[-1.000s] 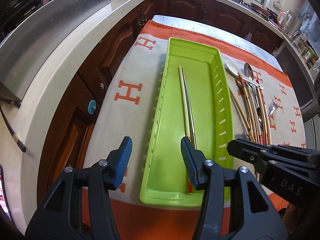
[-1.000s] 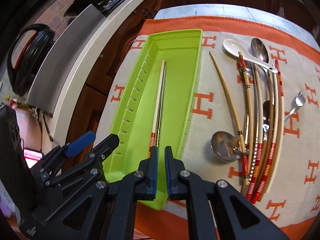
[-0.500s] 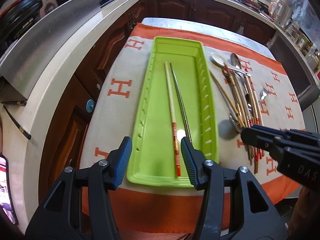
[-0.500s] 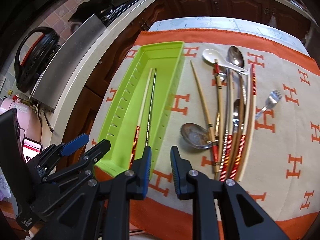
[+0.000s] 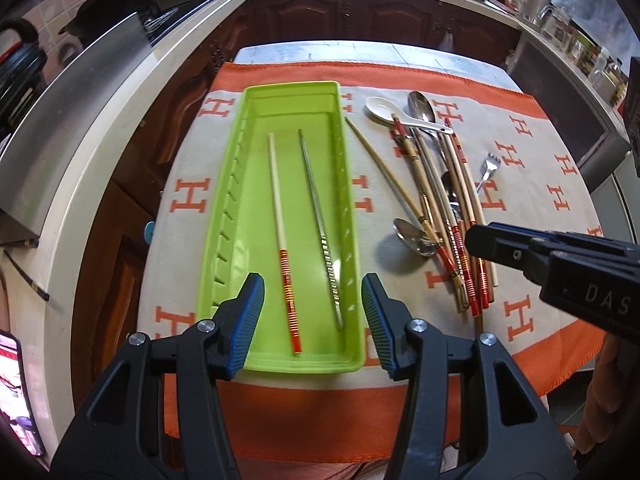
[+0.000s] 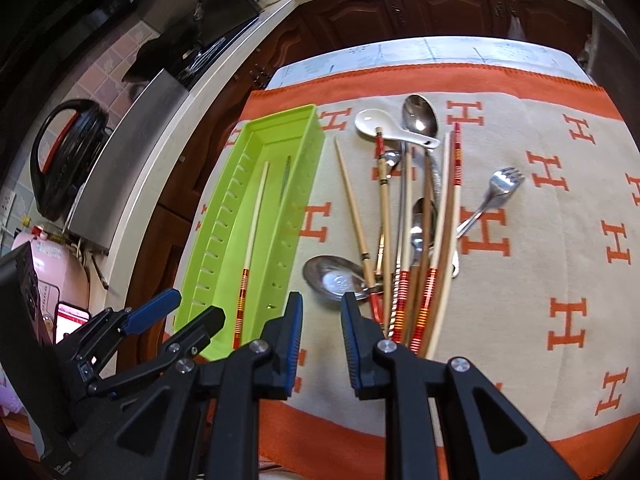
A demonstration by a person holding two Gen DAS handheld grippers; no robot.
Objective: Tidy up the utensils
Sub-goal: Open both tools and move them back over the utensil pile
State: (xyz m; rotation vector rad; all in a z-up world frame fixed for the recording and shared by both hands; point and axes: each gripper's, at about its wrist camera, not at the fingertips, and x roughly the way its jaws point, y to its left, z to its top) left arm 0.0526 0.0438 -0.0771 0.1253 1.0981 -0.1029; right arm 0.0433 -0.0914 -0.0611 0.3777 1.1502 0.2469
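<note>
the left tool (image 5: 312, 316) hangs low in the centre of the left wrist view, its blue-padded fingers spread wide with nothing between them, framing the near end of the lime green tray (image 5: 248, 184). the tray lies lengthwise on an orange and cream cloth (image 5: 192, 196) patterned with h letters, which covers the desk (image 5: 360, 50). inside the tray are two pieces lying side by side but apart: a cream chopstick with a red banded end (image 5: 282, 240) on the left, and a metal chopstick (image 5: 318, 220) to its right.

the right tool (image 6: 320, 332) sits at the bottom centre of the right wrist view, fingers parted by a moderate gap and empty, hovering over the cloth just right of the tray's near corner. just beyond it, in the middle of that frame, lies the loose pile of utensils: a metal spoon bowl (image 6: 332, 278) nearest, several red-banded chopsticks (image 6: 426, 304) crossing one another, a plain wooden chopstick (image 6: 352, 200) lying between the pile and the tray, a white ceramic spoon (image 6: 376, 124) and a large metal spoon (image 6: 420, 114) at the far end, and a small fork (image 6: 500, 184) off to the right, apart from the rest.
</note>
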